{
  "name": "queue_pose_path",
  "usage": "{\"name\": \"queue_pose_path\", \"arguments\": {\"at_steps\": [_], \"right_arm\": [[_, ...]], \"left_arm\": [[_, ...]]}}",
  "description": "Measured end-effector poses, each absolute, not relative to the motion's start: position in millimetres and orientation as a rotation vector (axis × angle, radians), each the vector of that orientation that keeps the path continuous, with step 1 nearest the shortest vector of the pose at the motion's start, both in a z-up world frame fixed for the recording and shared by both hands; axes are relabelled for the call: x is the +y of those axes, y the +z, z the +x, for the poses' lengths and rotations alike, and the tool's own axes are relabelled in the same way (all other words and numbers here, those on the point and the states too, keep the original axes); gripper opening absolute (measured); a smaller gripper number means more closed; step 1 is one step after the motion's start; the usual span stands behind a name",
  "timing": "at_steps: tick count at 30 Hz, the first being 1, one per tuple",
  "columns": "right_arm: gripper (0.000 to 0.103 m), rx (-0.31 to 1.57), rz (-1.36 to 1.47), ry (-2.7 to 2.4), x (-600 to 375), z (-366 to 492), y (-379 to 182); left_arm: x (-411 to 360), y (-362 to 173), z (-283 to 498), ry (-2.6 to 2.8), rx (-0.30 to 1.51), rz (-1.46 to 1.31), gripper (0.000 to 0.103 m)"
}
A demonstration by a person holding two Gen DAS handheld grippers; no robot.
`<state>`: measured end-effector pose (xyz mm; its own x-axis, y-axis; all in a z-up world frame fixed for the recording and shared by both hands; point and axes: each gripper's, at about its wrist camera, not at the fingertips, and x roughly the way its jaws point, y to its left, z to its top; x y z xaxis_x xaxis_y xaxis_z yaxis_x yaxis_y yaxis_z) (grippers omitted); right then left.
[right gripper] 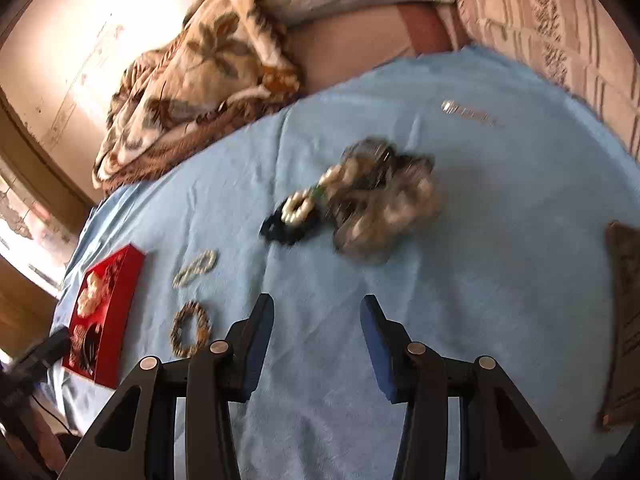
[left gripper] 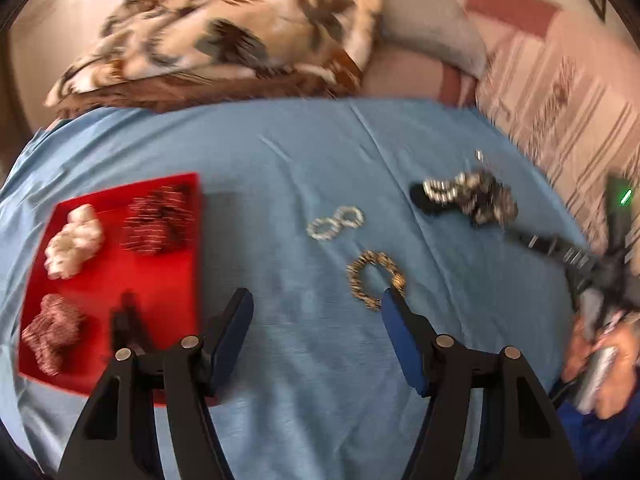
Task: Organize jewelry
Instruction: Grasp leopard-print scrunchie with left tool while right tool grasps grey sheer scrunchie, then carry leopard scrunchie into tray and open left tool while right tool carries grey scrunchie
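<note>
A red tray (left gripper: 188, 280) on the blue cloth holds white beads (left gripper: 72, 244), a dark striped piece (left gripper: 160, 220) and a pinkish piece (left gripper: 52, 332). My left gripper (left gripper: 316, 300) is open over the cloth just right of the tray, with nothing between its fingers. A gold bracelet (left gripper: 374, 280) lies by its right fingertip. Beyond it is a silver double-loop bracelet (left gripper: 336, 222). My right gripper (right gripper: 318, 308) is open and empty. Ahead of it lies a tangled jewelry pile (right gripper: 380, 200) with a white bead bracelet (right gripper: 298, 208) on a black piece.
A flowered blanket (left gripper: 240, 40) and a pillow (left gripper: 432, 28) lie past the blue cloth (left gripper: 300, 140). A small silver piece (right gripper: 452, 108) sits far back. A brown object (right gripper: 624, 320) lies at the right edge. A hand (left gripper: 600, 360) shows at the right.
</note>
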<state>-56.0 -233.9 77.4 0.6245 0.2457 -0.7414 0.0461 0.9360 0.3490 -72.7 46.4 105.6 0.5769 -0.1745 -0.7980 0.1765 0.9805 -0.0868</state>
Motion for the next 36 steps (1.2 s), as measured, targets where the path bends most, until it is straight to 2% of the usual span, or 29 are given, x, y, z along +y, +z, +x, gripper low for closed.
{"name": "queue_pose_path", "arguments": {"at_steps": [4, 11, 17, 20, 21, 22, 23, 24, 25, 26, 29, 36], "right_arm": [[0.062, 0.856, 0.376, 0.083, -253.4, -44.7, 83.9], [0.062, 0.848, 0.312, 0.036, -267.5, -2.2, 79.6], [0.060, 0.923, 0.317, 0.026, -271.8, 28.0, 53.3], [0.040, 0.945, 0.337, 0.041, -273.3, 33.1, 46.5], [0.026, 0.951, 0.346, 0.048, -274.0, 33.4, 45.6], [0.020, 0.954, 0.350, 0.053, -274.1, 33.0, 45.2], [0.020, 0.952, 0.356, 0.053, -274.6, 31.7, 46.1], [0.017, 0.944, 0.359, 0.052, -275.0, 29.8, 48.0], [0.016, 0.938, 0.363, 0.052, -275.2, 28.0, 50.1], [0.016, 0.929, 0.368, 0.053, -275.5, 25.6, 52.8], [0.015, 0.897, 0.385, 0.055, -275.8, 15.2, 63.0], [0.015, 0.788, 0.418, 0.068, -277.2, -18.7, 93.5]], "left_arm": [[23.7, 82.0, -50.2, -0.188, 0.997, 0.025, 0.066], [19.7, 57.7, -15.0, -0.157, 1.062, -0.050, 0.066], [6.7, 44.1, 0.1, -0.187, 1.086, -0.061, 0.066], [-1.7, 39.9, 1.4, -0.178, 1.075, -0.037, 0.065], [-3.7, 39.5, 0.8, -0.179, 1.072, -0.030, 0.065], [-5.6, 39.5, 0.1, -0.183, 1.068, -0.027, 0.056], [-7.2, 39.7, -0.3, -0.177, 1.067, -0.021, 0.038], [-8.2, 40.3, -0.4, -0.167, 1.070, -0.013, 0.030], [-7.5, 40.9, -0.4, -0.171, 1.074, -0.019, 0.015], [-5.9, 41.7, -0.1, -0.186, 1.088, -0.039, 0.006], [0.9, 50.3, -6.2, -0.217, 1.096, -0.101, 0.006], [11.9, 97.4, -44.3, -0.303, 0.992, -0.150, 0.006]]}}
